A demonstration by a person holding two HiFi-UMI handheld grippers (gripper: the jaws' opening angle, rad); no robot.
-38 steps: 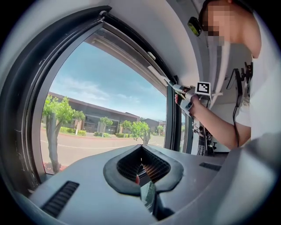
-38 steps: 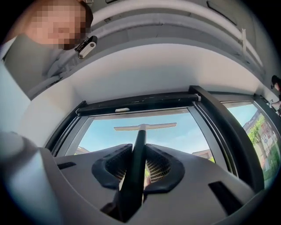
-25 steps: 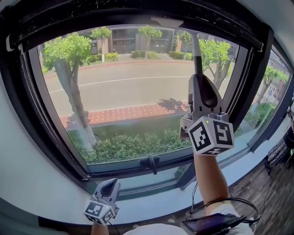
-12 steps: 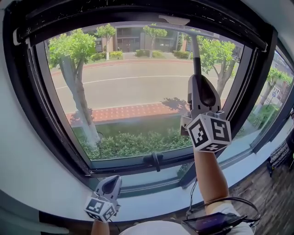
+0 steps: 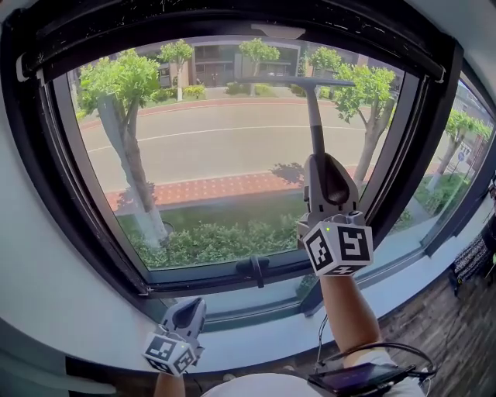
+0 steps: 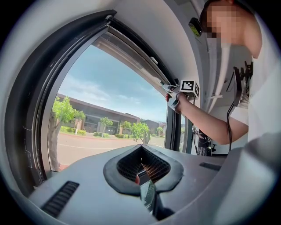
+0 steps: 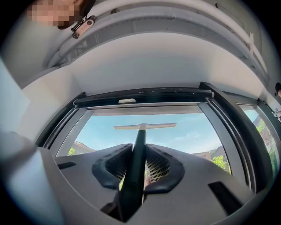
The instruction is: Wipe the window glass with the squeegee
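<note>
Glass fills the frame: the window glass [image 5: 209, 147] has the squeegee [image 5: 312, 116] raised to about 12 o'clock, its blade level just under the top frame [image 5: 232, 23], probably placed there to start a downward pull. The right gripper [image 5: 325, 167] is clenched on the dark handle, which runs up between its jaws for reach. The left gripper [image 5: 184, 312] sits low at 7 o'clock, jaws pressed together on nothing, apparently parked out of the way. Whether the blade actually touches the pane can't be made out, and the handle's lower end is hidden inside the gripper
</note>
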